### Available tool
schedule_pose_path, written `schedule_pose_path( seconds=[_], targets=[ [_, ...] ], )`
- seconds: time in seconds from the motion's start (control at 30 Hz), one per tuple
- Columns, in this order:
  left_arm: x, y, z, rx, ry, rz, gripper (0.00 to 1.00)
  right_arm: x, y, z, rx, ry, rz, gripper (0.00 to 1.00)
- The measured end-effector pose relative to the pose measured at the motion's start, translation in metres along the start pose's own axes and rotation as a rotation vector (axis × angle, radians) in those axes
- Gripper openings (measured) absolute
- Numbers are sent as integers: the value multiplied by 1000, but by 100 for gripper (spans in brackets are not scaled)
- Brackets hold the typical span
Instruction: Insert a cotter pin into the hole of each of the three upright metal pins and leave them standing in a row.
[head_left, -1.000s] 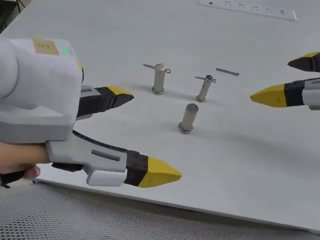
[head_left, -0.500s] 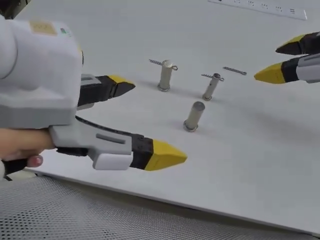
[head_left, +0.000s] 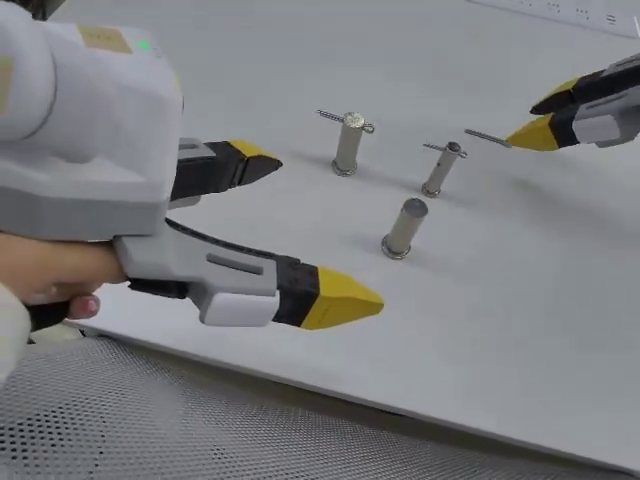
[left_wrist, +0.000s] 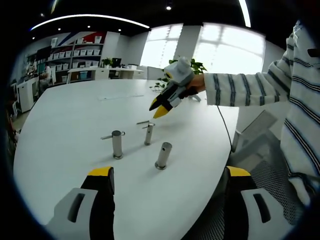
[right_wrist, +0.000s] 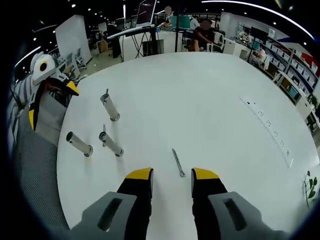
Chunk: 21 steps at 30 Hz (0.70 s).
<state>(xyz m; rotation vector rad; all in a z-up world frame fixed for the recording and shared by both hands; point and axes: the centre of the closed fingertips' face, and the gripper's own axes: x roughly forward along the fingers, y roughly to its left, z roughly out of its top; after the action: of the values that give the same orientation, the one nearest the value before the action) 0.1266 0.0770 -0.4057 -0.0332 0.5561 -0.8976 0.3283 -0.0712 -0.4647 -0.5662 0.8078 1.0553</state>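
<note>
Three metal pins stand on the white table (head_left: 520, 300). The far left pin (head_left: 347, 145) (left_wrist: 117, 144) (right_wrist: 110, 107) and the far right pin (head_left: 440, 170) (left_wrist: 148, 134) (right_wrist: 111, 144) each carry a cotter pin through the top. The near pin (head_left: 403, 228) (left_wrist: 163, 156) (right_wrist: 79, 143) has none. A loose cotter pin (head_left: 487, 137) (right_wrist: 177, 162) lies flat on the table. My right gripper (head_left: 530, 120) (right_wrist: 172, 175) (left_wrist: 160, 107) is open, with its tips at the loose pin, which lies between the jaws. My left gripper (head_left: 320, 232) (left_wrist: 170, 175) is wide open in front of the pins, holding nothing.
A white power strip (right_wrist: 265, 122) lies far back on the table. The table's front edge runs just below my left gripper, over a grey perforated surface (head_left: 150, 420). People sit at desks in the background.
My right gripper has moved in to the loose cotter pin and its jaws have narrowed. The left gripper has kept its place and stayed open.
</note>
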Motion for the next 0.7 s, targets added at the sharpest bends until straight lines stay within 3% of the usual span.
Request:
schedule_pose_path(
  seconds=[0.17,0.27,0.5,0.7],
  targets=[
    [1,1,-2,-9,0,0,88,13,-3,-3,17,14,23,16],
    [0,1,-2,-14,-3,2,87,18,-4,-6,2,38,26,15],
    [0,-1,-4,-21,-6,-4,85,20,0,0,12,51,28,9],
    [0,-2,-5,-23,-4,-9,84,23,6,-2,-32,87,38,5]
  ],
)
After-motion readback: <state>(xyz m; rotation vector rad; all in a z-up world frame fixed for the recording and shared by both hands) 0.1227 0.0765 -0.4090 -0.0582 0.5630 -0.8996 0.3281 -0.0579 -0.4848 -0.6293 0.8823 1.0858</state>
